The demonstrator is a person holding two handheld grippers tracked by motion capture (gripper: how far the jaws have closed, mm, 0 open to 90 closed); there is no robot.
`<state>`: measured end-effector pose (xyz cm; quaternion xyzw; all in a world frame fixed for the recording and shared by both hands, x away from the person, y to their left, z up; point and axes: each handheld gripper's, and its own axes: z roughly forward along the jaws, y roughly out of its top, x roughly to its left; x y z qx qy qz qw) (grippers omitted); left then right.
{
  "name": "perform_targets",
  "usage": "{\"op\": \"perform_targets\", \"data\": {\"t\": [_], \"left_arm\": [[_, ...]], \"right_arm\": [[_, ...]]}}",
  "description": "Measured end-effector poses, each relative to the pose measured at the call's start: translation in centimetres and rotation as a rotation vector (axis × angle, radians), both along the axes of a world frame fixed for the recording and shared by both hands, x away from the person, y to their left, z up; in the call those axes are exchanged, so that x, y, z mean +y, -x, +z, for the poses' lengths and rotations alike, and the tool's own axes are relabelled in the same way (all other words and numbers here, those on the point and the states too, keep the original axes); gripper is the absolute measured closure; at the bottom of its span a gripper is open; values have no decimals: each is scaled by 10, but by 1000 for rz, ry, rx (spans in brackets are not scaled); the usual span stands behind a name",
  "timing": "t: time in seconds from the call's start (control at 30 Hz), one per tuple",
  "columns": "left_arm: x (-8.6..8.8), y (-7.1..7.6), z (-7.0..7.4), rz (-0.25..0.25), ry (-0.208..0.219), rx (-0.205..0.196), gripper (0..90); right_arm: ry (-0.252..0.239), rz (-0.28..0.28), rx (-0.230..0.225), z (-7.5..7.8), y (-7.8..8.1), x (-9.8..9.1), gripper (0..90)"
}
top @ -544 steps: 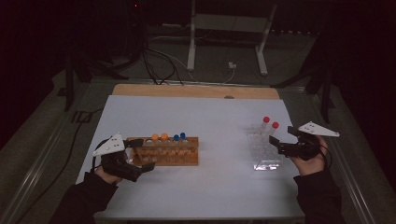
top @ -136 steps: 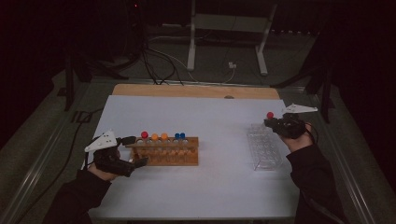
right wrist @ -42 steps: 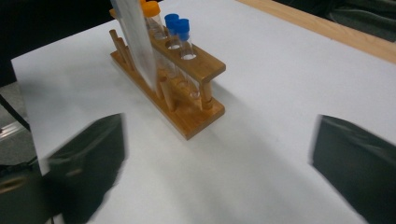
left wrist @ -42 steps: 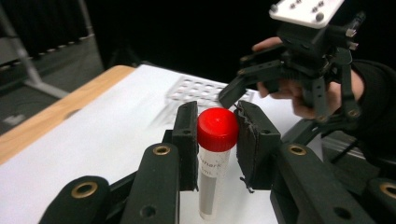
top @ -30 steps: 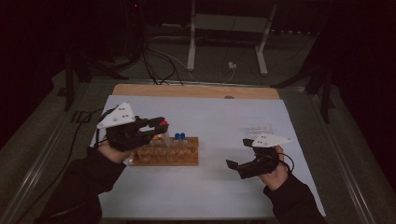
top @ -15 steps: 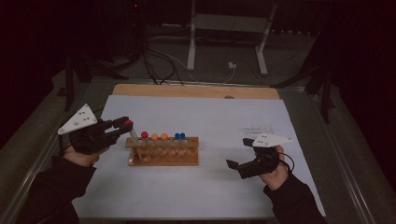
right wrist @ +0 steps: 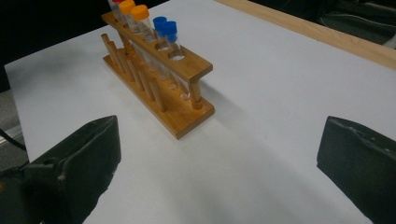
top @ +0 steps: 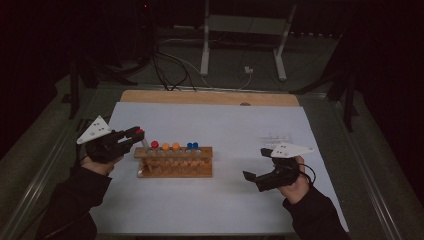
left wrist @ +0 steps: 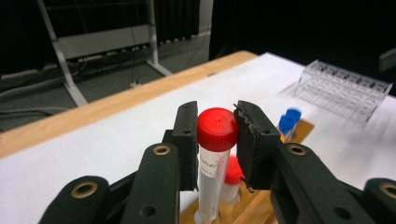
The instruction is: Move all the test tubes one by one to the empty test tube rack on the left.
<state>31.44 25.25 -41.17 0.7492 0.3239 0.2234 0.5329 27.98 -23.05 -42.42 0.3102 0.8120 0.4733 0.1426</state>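
Observation:
My left gripper is shut on a clear tube with a red cap, pads pressing on the cap's sides. The tube hangs at the left end of the wooden rack, its lower end down by the rack; whether it sits in a hole I cannot tell. The rack holds another red-capped tube, orange-capped tubes and blue-capped tubes. To the right of the rack my right gripper hovers low over the table, open, with nothing between its jaws.
A clear plastic rack stands at the right on the white sheet. A wooden strip edges the table's far side. Cables and a metal stand lie on the floor beyond.
My left gripper has carried the red-capped tube from above the rack leftward and down to the rack's left end. The right gripper has stayed where it was.

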Motion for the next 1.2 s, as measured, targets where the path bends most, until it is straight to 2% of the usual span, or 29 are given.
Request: {"op": "perform_targets", "data": {"t": [0.17,0.37,0.47,0.63,0.73,0.8,0.9,1.0,1.13,1.2], "left_arm": [[1,-2,-19,-7,-3,45,718],[-4,-3,-34,-17,-46,74,717],[-6,-4,-38,-18,-70,79,716],[-7,-3,-37,-23,-85,84,715],[-5,-2,-36,-46,-69,88,695],[-5,1,-35,-59,-61,95,487],[-6,8,-33,-71,-47,92,290],[-6,16,-31,-90,-29,93,184],[-7,28,-31,-166,0,112,50],[-8,34,-32,-169,-5,116,19]], "right_arm": [[-1,2,4,-1,0,0,0],[-5,5,6,0,0,-1,0],[-6,6,8,-1,-1,-1,0],[-8,7,10,-1,-1,-1,0],[-9,10,10,-1,-1,-1,0],[-11,11,11,0,0,-2,0],[-13,13,9,0,0,-2,0],[-9,13,7,-1,0,-1,0],[-6,14,7,-3,1,0,0],[-1,11,4,-4,1,1,0]]}}
